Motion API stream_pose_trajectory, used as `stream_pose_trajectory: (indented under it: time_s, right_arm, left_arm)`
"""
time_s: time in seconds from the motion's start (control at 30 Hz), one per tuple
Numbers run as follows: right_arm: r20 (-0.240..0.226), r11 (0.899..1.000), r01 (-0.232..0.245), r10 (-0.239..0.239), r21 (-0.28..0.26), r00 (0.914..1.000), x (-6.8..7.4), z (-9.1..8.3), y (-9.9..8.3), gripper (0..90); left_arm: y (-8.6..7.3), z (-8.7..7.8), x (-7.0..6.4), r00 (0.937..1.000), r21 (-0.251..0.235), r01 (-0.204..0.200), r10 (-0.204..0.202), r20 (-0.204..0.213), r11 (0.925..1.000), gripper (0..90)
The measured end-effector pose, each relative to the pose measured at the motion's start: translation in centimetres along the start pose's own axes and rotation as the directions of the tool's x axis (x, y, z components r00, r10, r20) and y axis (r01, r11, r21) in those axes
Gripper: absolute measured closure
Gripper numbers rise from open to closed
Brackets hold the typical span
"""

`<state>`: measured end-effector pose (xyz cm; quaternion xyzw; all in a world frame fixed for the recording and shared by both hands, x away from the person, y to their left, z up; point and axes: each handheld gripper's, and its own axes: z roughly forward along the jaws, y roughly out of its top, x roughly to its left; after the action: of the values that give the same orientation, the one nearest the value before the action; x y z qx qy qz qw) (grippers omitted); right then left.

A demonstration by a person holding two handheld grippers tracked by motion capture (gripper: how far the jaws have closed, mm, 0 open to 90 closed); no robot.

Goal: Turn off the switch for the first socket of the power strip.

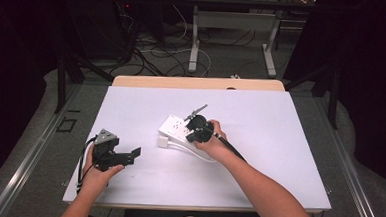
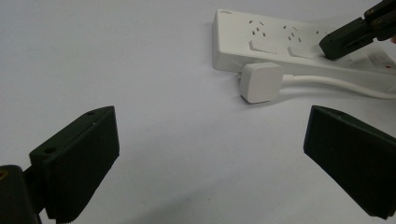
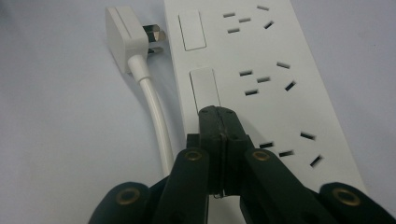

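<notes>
Nearest the person, at the front-left of the white worktop (image 1: 258, 157), the left gripper (image 1: 128, 154) is held in the left hand (image 1: 97, 172), low over the surface. Jaws spread wide, nothing between them. Its grey three-cornered plate faces up; its cable loops down beside the wrist.

Ahead of that gripper and to its right, in the left gripper view: a white plug (image 2: 260, 82) lies on the worktop, just beside the near side wall of a white power strip (image 2: 280, 44). Contact between plug and strip: cannot tell from this view. White cable (image 2: 341, 84) runs from the plug along the strip's near side.

Right gripper (image 3: 219, 122), held in the right hand (image 1: 214, 144), is over the strip at mid-worktop. Jaws are pressed together with no gap and nothing gripped. In the right gripper view the joined tips sit at the near end of a rectangular rocker switch (image 3: 204, 88) on the strip's top face; they appear to touch it, though contact is not certain. A second switch lies beyond the tips, further along the strip. Socket slot groups sit to the right of the switches.

Left of the gripper tips, the plug lies on its side, metal pins (image 3: 155, 37) pointing toward the strip's edge and close against it.

Beyond the worktop: a wooden table edge (image 1: 197, 82), then floor with loose cables (image 1: 158, 56) and metal table legs (image 1: 194, 38).
</notes>
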<state>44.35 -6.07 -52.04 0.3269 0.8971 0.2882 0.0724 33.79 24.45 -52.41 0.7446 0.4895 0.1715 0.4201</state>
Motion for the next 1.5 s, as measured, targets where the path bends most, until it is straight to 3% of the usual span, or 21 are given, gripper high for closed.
stream_pose_trajectory:
  time_s: [0.2,0.3,0.83,1.07,1.1,1.17,1.27,1.3,1.33,1.47,1.5]
  right_arm:
    - [0.005,1.0,0.014,-0.014,-0.008,0.9999,0.0,0.1,0.0,90.0]
    - [0.009,1.0,0.0,0.0,-0.001,1.0,0.1,0.0,0.0,88.5]
    - [0.001,0.999,-0.018,0.018,-0.036,0.9998,0.1,-0.7,0.4,68.5]
    - [-0.003,0.998,-0.055,0.055,-0.043,0.9985,0.1,-1.1,0.5,58.1]
    - [-0.002,0.995,-0.064,0.064,-0.077,0.998,0.1,-1.0,0.4,57.0]
    - [-0.006,0.997,-0.056,0.056,-0.051,0.9984,0.0,-1.3,0.4,54.0]
    - [0.008,0.997,-0.037,0.037,-0.062,0.9993,0.0,-1.3,0.5,50.8]
    - [0.013,0.994,-0.046,0.048,-0.095,0.9988,0.2,-1.2,0.4,48.9]
    - [0.018,0.997,-0.047,0.049,-0.056,0.9987,0.2,-1.5,0.5,47.3]
    - [0.029,0.998,-0.049,0.05,-0.051,0.9983,0.4,-1.7,0.6,41.1]
    - [0.025,0.995,-0.037,0.04,-0.095,0.9989,0.4,-1.5,0.6,40.2]
  left_arm:
    - [0.0,0.0,0.0,1.0,0.0,0.001,-0.001,0.001,1.0,3.5]
    - [0.0,0.0,0.0,1.0,0.001,0.002,-0.002,0.0,1.0,3.5]
    - [0.0,0.1,0.0,1.0,0.001,0.0,0.0,0.0,1.0,3.5]
    - [-0.1,0.2,-0.1,1.0,-0.015,-0.001,0.0,-0.009,0.9999,3.5]
    - [-0.1,0.2,-0.1,1.0,-0.015,-0.001,0.0,-0.009,0.9999,3.5]
    - [-0.1,0.2,-0.1,1.0,-0.014,-0.001,0.001,-0.009,0.9999,3.5]
    - [0.0,0.2,-0.1,1.0,-0.016,-0.003,0.002,-0.009,0.9999,3.5]
    - [-0.1,0.2,-0.1,1.0,-0.015,-0.003,0.002,-0.009,0.9999,3.5]
    - [-0.1,0.2,-0.1,1.0,-0.015,-0.003,0.003,-0.009,0.9999,3.5]
    - [-0.1,0.2,-0.1,1.0,-0.015,-0.001,0.001,-0.01,0.9999,3.5]
    - [-0.1,0.2,-0.1,0.9999,-0.015,-0.002,0.002,-0.01,0.9999,3.5]
